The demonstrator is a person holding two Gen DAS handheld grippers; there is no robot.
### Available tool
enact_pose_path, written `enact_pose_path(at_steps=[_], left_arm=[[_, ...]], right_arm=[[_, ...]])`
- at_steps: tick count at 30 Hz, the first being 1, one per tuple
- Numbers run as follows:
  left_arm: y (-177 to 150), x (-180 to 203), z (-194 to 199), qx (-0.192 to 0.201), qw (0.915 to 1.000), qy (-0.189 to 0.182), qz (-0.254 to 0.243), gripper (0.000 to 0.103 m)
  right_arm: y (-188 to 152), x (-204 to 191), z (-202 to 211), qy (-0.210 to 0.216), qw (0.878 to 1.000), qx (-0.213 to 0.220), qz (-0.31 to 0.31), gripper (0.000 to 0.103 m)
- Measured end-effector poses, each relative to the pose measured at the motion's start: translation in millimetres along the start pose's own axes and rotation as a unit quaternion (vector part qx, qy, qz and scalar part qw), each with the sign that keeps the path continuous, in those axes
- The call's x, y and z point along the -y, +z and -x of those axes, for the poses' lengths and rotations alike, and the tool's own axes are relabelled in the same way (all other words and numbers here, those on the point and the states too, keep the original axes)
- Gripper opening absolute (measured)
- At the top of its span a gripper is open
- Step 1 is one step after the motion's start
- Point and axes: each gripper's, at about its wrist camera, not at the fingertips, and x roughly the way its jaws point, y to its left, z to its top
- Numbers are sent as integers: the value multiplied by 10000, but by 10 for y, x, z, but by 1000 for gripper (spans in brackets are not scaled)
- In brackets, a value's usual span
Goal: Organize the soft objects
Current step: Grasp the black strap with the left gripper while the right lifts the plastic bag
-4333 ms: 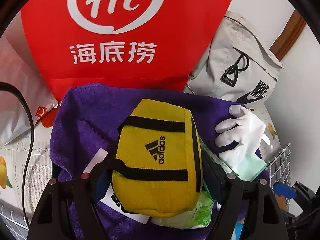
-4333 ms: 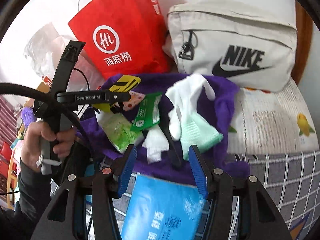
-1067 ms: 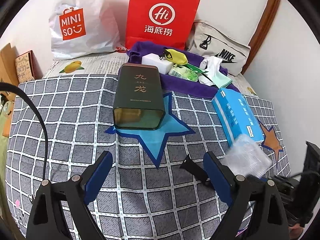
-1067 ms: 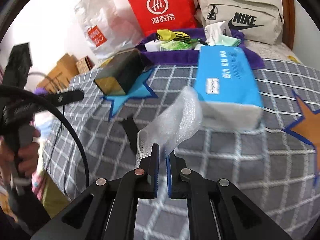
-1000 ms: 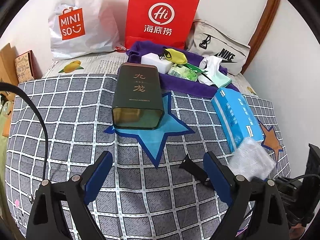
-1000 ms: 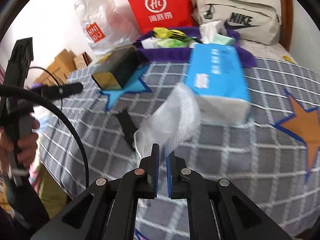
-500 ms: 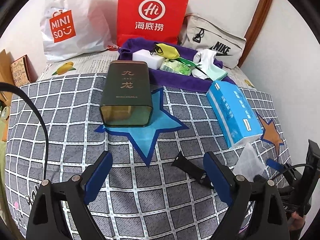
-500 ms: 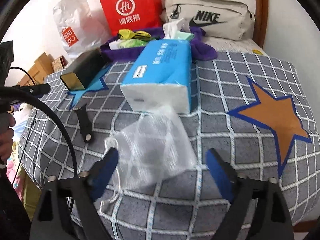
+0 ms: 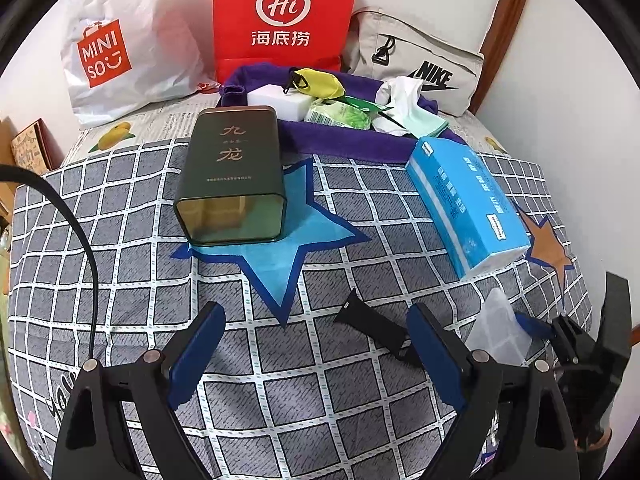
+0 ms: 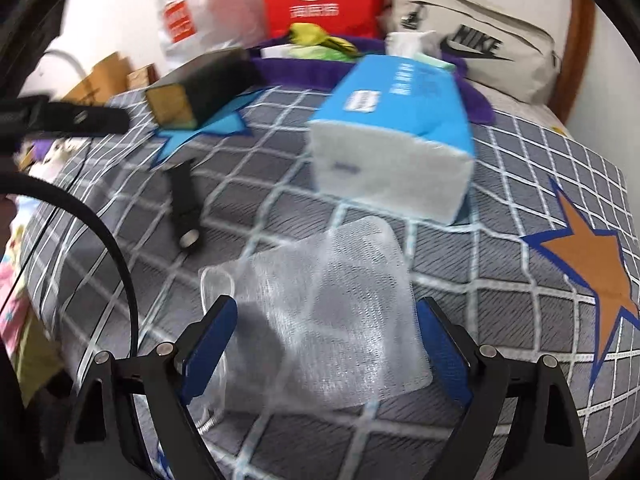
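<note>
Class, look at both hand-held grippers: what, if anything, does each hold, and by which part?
Nothing is held. The right hand-held gripper stands open around the clear mesh bag lying on the bedspread; the left hand-held gripper is open and empty.

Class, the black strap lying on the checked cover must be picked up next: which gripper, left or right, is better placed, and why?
Left. The black strap lies just ahead of the left gripper, beside its right finger; the open right gripper straddles the mesh bag.

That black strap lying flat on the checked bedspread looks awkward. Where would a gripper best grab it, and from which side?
Probably across the middle of the black strap, coming down from above. It lies flat and narrow on the grey checked bedspread, so the two fingers should straddle its short width, one on each long edge. The soft cover should give a little, letting the fingers get under it. The left gripper sits nearest, open.
</note>
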Motion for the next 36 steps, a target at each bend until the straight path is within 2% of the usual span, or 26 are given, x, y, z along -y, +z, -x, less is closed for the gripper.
enact_pose_path(at_steps=[2,3,4,5,6,7,10,14,20,23,28,31,34,36], left_arm=[[-2,7,-3,-6,10000,-25,-8,92],[-5,10,-6,-10,10000,-38,-15,92],[-8,17,-13,-15,10000,-41,-21,92],[-13,22,-22,-26,10000,-41,-29,92],[-18,33,-38,-47,10000,-46,-38,92],[-25,46,-55,-75,9999,-60,-53,92],[-66,133,-156,-225,9995,-81,-205,92],[-150,235,-351,-571,9979,117,-272,92],[-214,399,-569,-875,9956,136,-310,92],[-191,506,-655,-751,9960,280,-383,92],[-106,654,-739,-416,9977,-34,-528,93],[-139,726,-750,-286,9962,-80,-818,93],[-224,742,-699,-341,9947,-15,-968,93],[-275,723,-699,-487,9935,319,-974,95]], right_arm=[[-40,-53,14,-30,10000,31,66,84],[-56,-78,22,-44,9999,72,97,75],[-63,-96,33,-2,9998,122,125,58],[-65,-109,52,40,9997,176,150,49],[-62,-121,65,64,9996,209,164,28],[-54,-128,74,112,9996,215,176,14],[-31,-115,68,252,9994,193,139,9],[-27,-33,94,325,9993,192,-63,8],[-27,160,290,55,9992,301,-248,8],[-24,242,397,50,9985,406,-360,8],[-38,321,474,58,9979,477,-437,8],[-53,354,494,20,9977,495,-468,8],[-70,386,498,30,9977,476,-489,8],[-81,411,509,38,9973,502,-532,8]])
